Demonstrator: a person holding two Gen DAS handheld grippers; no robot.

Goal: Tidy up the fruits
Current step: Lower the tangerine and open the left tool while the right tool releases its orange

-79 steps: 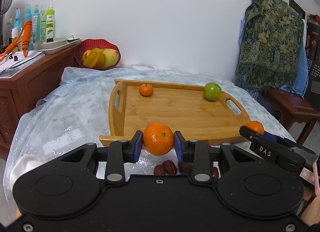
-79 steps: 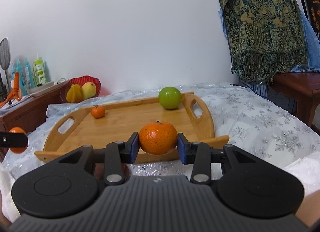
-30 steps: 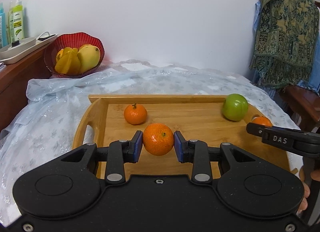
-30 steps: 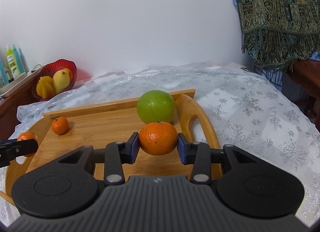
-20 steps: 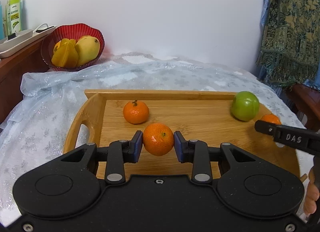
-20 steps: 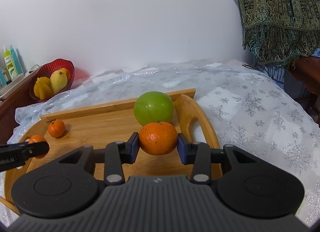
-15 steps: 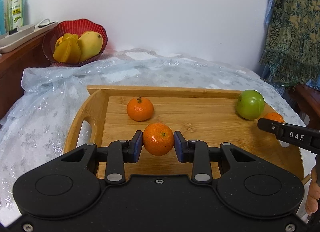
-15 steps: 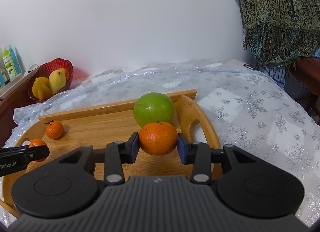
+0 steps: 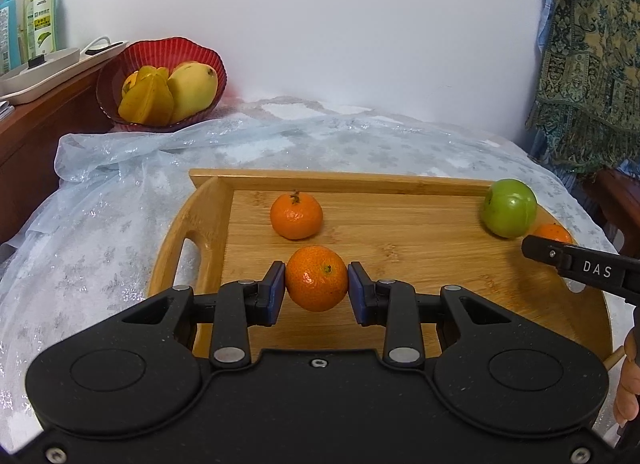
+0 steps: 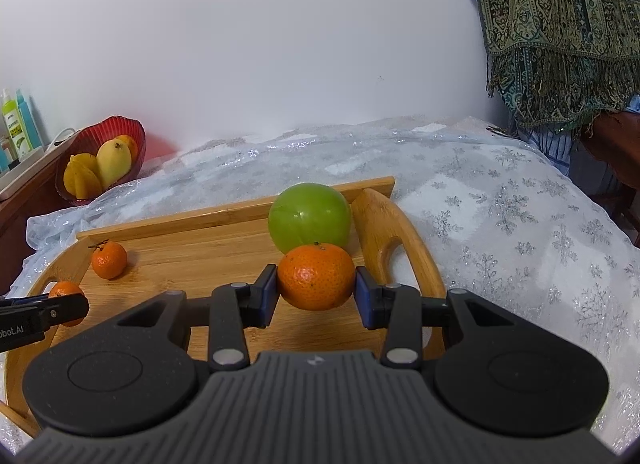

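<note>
left wrist view: left gripper (image 9: 316, 284) jaws clamped on a mandarin (image 9: 316, 278) over the wooden tray (image 9: 420, 260), near a loose mandarin (image 9: 296, 215). right wrist view: right gripper (image 10: 316, 284) jaws clamped on a second mandarin (image 10: 316, 276), just before the green apple (image 10: 310, 213).

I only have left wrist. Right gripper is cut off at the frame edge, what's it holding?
Observer: The right gripper is shut on a tangerine, gripped by its sides.
Operator: Where relative to the green fruit?
Observer: Directly in front of the green fruit, overlapping its lower edge; contact can't be judged.
Operator: Near the tray handle?
Observer: Yes, the tray handle cutout sits just right of the held tangerine.
</note>
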